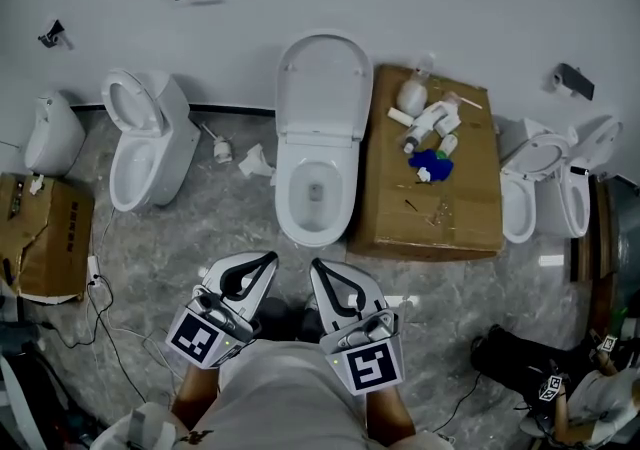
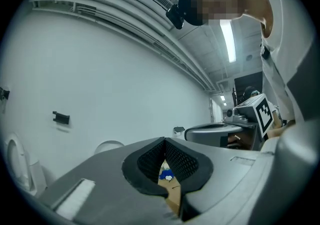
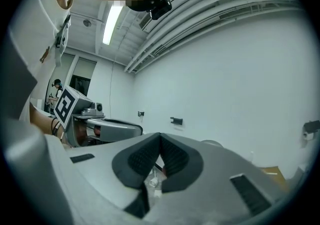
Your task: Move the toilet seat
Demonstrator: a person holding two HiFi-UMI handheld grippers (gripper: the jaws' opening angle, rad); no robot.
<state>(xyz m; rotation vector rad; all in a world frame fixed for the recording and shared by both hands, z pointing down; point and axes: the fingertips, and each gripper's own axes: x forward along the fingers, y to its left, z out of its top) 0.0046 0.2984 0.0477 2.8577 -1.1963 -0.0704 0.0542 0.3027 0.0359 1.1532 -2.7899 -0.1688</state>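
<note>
Pushing the raised seat (image 1: 323,78) with the left gripper (image 1: 268,260) and right gripper (image 1: 318,266), both closed and empty, could slam it onto the bowl (image 1: 288,208)

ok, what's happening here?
A person stands facing the middle toilet, a hand-held gripper in each hand. The left hand-held gripper and the right hand-held gripper are both shut, empty and short of it. The seat looks raised; nothing touches it.
</note>
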